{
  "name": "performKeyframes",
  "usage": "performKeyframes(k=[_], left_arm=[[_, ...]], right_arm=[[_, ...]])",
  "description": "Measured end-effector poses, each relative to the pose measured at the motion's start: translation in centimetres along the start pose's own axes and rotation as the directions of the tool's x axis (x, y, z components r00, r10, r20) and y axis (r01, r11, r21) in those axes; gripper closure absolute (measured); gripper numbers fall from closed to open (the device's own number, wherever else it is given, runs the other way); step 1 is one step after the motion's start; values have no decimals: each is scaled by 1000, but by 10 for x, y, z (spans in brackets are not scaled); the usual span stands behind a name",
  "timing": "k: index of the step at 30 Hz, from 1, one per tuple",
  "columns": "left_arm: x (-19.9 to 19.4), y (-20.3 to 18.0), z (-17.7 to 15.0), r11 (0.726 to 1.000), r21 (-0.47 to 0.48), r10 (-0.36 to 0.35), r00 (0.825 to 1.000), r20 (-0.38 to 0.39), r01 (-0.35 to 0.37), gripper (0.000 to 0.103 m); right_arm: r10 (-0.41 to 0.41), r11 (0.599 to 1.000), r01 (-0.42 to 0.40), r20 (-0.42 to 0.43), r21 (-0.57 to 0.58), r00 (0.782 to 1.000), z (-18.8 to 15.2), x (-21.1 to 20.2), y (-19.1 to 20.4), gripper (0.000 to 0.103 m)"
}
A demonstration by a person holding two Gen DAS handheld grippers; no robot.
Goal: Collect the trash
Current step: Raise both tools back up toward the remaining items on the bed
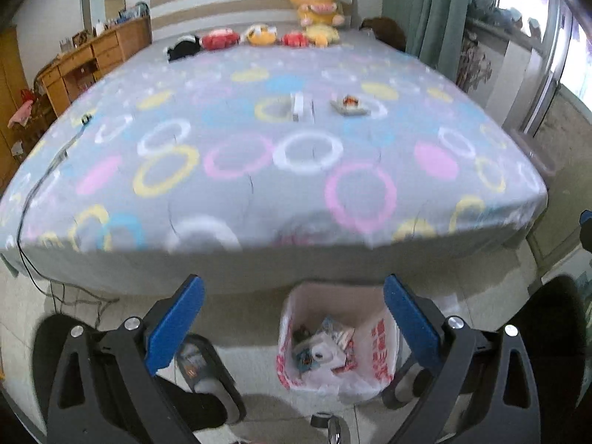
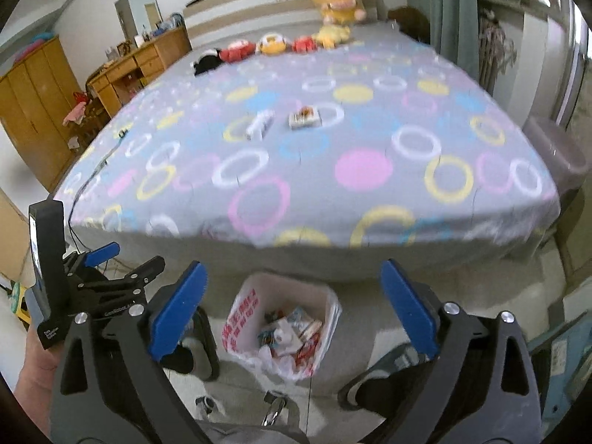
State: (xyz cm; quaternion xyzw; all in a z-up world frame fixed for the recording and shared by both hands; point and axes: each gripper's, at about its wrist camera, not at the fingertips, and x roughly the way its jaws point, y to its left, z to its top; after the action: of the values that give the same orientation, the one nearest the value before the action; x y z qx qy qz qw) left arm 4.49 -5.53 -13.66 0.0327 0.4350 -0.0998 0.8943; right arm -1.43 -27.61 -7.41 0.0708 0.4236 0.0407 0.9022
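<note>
A bin lined with a white and red plastic bag stands on the floor at the foot of the bed, with several wrappers inside; it also shows in the right wrist view. On the bed lie a white box and a flat packet with a red and orange print; the right wrist view shows the box and the packet too. My left gripper is open and empty above the bin. My right gripper is open and empty above the bin. The left gripper also shows in the right wrist view.
The bed has a grey cover with coloured rings. Plush toys line its head. A wooden desk and a wardrobe stand at the left. Curtains hang at the right. Slippered feet stand either side of the bin.
</note>
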Motion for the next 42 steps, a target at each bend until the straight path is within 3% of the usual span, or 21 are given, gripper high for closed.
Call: performKeyframes(k=[12, 23, 30, 34, 42], left_arm=[[-41, 4, 75, 1000, -7, -5, 991, 133, 6, 8], [-22, 2, 128, 999, 25, -29, 989, 146, 26, 8], [40, 6, 168, 999, 15, -49, 996, 74, 48, 8], [82, 4, 187, 998, 25, -57, 997, 44, 56, 8], [176, -2, 223, 997, 5, -72, 997, -40, 72, 8]], right_arm=[[-18, 999, 25, 139, -48, 990, 86, -31, 8, 7], [-28, 992, 44, 141, -115, 990, 148, -7, 21, 7], [2, 998, 0, 40, -63, 999, 192, 57, 13, 7], [-30, 996, 28, -30, -80, 999, 213, 108, 14, 7], [-23, 1000, 21, -219, -9, 975, 249, 238, -8, 7]])
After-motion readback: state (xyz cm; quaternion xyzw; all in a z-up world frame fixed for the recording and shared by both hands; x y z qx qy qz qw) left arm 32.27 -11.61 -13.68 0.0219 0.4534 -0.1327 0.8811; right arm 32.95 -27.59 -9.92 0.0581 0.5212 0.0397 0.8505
